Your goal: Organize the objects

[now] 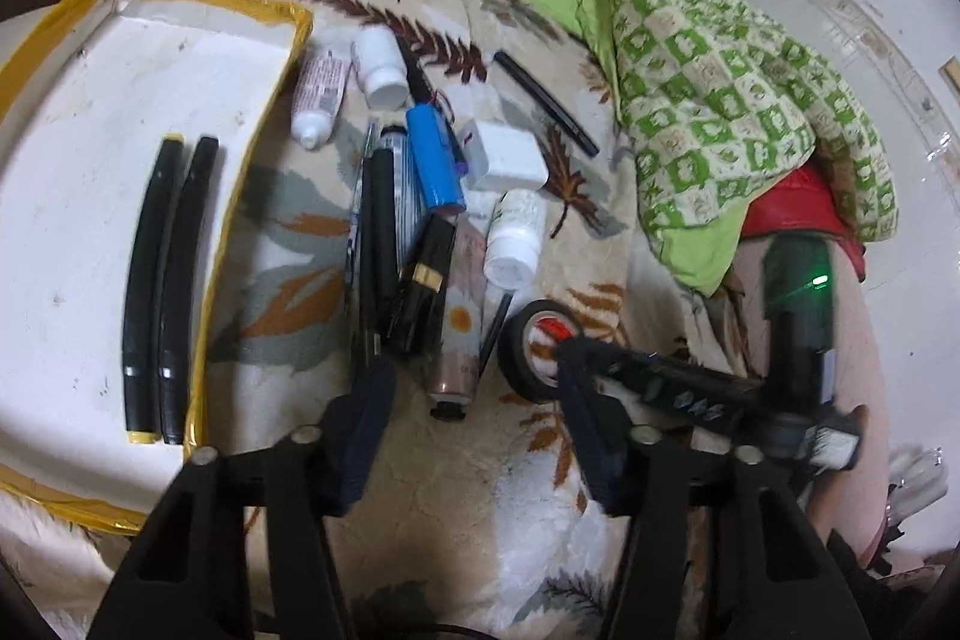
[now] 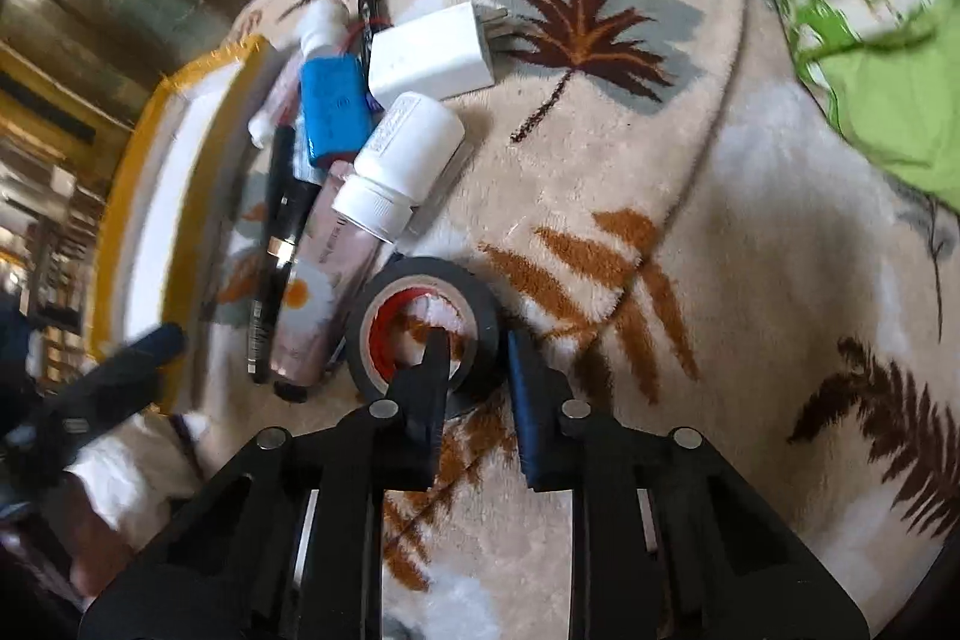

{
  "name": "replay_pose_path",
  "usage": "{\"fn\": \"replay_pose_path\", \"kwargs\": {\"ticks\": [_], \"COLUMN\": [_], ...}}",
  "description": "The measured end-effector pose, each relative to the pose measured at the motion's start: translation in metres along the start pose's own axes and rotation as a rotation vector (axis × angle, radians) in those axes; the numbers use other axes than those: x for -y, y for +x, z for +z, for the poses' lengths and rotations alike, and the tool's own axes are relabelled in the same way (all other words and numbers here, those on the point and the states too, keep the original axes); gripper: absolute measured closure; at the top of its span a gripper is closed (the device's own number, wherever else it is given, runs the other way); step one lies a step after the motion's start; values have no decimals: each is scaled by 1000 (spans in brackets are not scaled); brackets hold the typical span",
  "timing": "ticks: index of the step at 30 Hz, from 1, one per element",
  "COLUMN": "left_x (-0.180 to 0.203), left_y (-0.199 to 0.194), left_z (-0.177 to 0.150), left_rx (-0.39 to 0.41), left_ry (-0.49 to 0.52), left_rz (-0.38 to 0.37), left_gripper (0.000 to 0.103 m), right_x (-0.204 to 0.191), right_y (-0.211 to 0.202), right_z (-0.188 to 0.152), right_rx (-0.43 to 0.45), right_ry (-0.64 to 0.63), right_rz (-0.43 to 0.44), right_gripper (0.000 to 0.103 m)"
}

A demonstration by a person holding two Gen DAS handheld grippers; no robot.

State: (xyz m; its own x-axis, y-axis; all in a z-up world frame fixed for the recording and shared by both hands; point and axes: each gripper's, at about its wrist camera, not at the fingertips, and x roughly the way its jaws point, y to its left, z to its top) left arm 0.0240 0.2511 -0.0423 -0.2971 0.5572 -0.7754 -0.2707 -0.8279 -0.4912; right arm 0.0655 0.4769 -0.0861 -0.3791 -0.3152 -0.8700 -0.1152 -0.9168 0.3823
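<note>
A roll of black tape [image 2: 384, 301] lies on the leaf-patterned blanket; it also shows in the left wrist view [image 1: 523, 340]. My right gripper [image 2: 477, 346] straddles the roll's near wall, one finger inside the hole, one outside, jaws close around it. My left gripper [image 1: 474, 376] is open and empty above a pile of pens, tubes and bottles [image 1: 414, 232]. A white tray with a gold rim [image 1: 264, 4] at the left holds two black markers [image 1: 159, 280].
The pile includes a blue battery [image 1: 435, 160], a white charger [image 1: 507, 154], two white bottles [image 1: 513, 238] and a cream tube [image 1: 459, 316]. A black pen [image 1: 546, 103] lies apart. Green cloths [image 1: 720, 100] lie at the right.
</note>
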Motion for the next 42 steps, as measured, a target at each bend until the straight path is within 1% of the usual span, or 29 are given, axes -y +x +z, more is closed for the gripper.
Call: {"fn": "replay_pose_path", "kwargs": {"ticks": [2,4,5,6,7,8,10,12,13,14,17,20,21,22,23,24,25,26,27,28,29,30,32,33,35,37,39,40,42], "left_x": [3,12,17,21,24,26,28,23,20,16,9,3,2,3,4,6,8,10,14,15,14,13,13,12,6,1,-2,-3,-4], "left_y": [8,19,24,31,39,48,53,54,55,55,53,56,59,63,69,77,83,85,87,89,89,85,75,69,57,50,52,57,72], "left_z": [1,3,3,2,1,1,5,8,8,8,5,11,14,16,18,19,20,19,19,19,18,16,10,5,-4,-4,0,3,10], "left_rx": [-41,-83,-100,-127,-156,-182,-174,-162,-158,-160,-156,-154,-156,-158,-168,-192,-215,-218,-208,-204,-198,-192,-192,-197,-220,-217,-216,-225,-240], "left_ry": [14,55,76,102,120,127,134,107,98,86,44,10,7,11,22,32,33,38,51,58,57,50,51,49,15,-4,-15,-16,-1], "left_rz": [19,41,60,81,97,118,117,85,74,64,30,44,47,47,54,50,31,20,29,46,39,33,53,51,19,-8,-15,-11,9], "left_gripper": [53,55,64,70,81,87,87,88,95,96,95,93,91,83,72,66,62,62,63,72,80,80,81,81,81,80,80,79,79], "right_x": [4,7,7,7,7,7,6,4,3,3,-1,-7,-7,-5,-4,-3,-2,-3,-3,-4,-5,-5,-8,-11,-17,-18,-19,-20,-27], "right_y": [-7,-13,-16,-18,-19,-20,-17,-11,-8,-3,5,5,4,4,4,5,5,5,6,6,7,9,11,11,9,12,16,17,18], "right_z": [-2,-4,-4,-4,-3,-3,-3,-2,-3,-3,-1,0,0,0,0,0,1,1,2,2,3,4,4,5,4,3,3,1,1], "right_rx": [10,10,15,20,26,28,20,18,13,5,-14,-33,-35,-36,-36,-38,-42,-47,-52,-57,-61,-68,-79,-87,-104,-115,-115,-111,-100], "right_ry": [12,15,14,9,5,2,7,11,12,15,11,-26,-30,-22,-12,-8,-5,-4,-6,-11,-17,-19,-41,-58,-88,-98,-103,-97,-128], "right_rz": [-3,-23,-37,-52,-60,-52,1,-2,-4,-6,-16,-18,-20,-15,-9,-7,-7,-7,-10,-13,-20,-24,-45,-63,-77,-86,-95,-101,-132], "right_gripper": [87,87,87,87,87,87,87,87,86,86,84,79,79,79,79,79,79,79,79,79,79,79,79,83,84,84,83,83,85]}}
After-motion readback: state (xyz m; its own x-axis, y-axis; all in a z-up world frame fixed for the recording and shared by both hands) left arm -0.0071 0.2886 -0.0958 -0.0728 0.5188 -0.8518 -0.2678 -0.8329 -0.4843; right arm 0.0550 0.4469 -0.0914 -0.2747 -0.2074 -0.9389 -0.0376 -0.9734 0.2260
